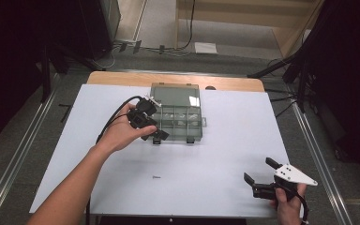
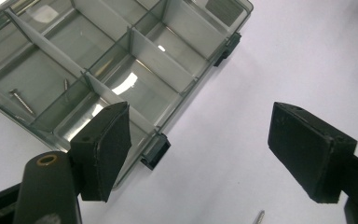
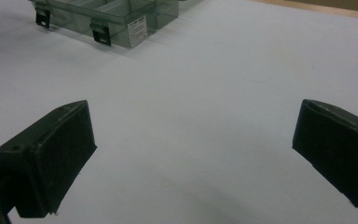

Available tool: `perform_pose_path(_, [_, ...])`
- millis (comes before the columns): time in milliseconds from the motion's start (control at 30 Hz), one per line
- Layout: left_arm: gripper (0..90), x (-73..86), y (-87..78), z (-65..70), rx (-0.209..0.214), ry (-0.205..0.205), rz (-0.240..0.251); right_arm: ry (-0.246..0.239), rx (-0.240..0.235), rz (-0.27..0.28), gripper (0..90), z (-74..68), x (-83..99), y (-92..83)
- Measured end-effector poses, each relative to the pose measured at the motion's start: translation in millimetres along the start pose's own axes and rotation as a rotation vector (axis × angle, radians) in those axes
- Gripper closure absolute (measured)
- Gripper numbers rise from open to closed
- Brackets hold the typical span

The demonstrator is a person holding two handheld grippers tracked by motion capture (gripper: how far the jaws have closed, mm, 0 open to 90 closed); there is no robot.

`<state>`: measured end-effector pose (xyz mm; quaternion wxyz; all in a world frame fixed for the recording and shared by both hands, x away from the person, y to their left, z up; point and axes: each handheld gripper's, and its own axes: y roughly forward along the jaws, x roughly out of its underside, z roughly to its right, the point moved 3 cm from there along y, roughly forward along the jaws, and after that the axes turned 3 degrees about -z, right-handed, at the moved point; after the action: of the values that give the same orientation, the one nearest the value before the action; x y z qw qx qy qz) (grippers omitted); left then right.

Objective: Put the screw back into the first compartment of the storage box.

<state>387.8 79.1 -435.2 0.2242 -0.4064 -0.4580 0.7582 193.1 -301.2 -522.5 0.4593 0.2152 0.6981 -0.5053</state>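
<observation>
A clear grey compartment box [image 1: 188, 125] lies open at the middle back of the white table, its lid [image 1: 176, 95] folded away behind it. My left gripper [image 1: 157, 136] hovers over the box's front left corner, open, with nothing between its jaws. In the left gripper view, that gripper [image 2: 200, 116] looks down on the box [image 2: 154, 56], where two screws [image 2: 21, 100] lie in one compartment. Another small screw [image 2: 258, 217] lies on the table below the jaws. My right gripper [image 1: 261, 171] rests near the front right edge, open and holding nothing; the right gripper view shows its jaws [image 3: 196, 109] over bare table.
The table's white cover [image 1: 206, 164] reaches the front edge, with a wooden strip [image 1: 178, 79] bare at the back. A tiny dark mark [image 1: 157, 177] lies mid-front. Black latches [image 3: 101, 35] hang on the box's front wall. Dark stands and cables flank the table.
</observation>
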Motion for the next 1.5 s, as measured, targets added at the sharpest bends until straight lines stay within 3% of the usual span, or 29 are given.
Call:
perform_pose_path(100, [16.5,2.0,0.6,3.1,0.0,0.001,-0.003,-0.001,-0.003,0.0,0.0,-0.4,-0.1,0.0])
perform_pose_path(567, [16.4,17.6,9.2,25.3,0.026,0.042,-0.021,-0.006,-0.006,0.004,0.0,-2.5,-1.0,0.5])
perform_pose_path(667, [16.4,22.2,12.4,30.2,0.009,0.054,-0.038,-0.006,-0.003,0.01,0.0,-2.1,-1.1,0.7])
perform_pose_path(1500, [16.9,56.0,37.6,50.8,0.001,0.077,-0.112,-0.011,-0.007,0.0,0.0,-4.3,-1.2,2.1])
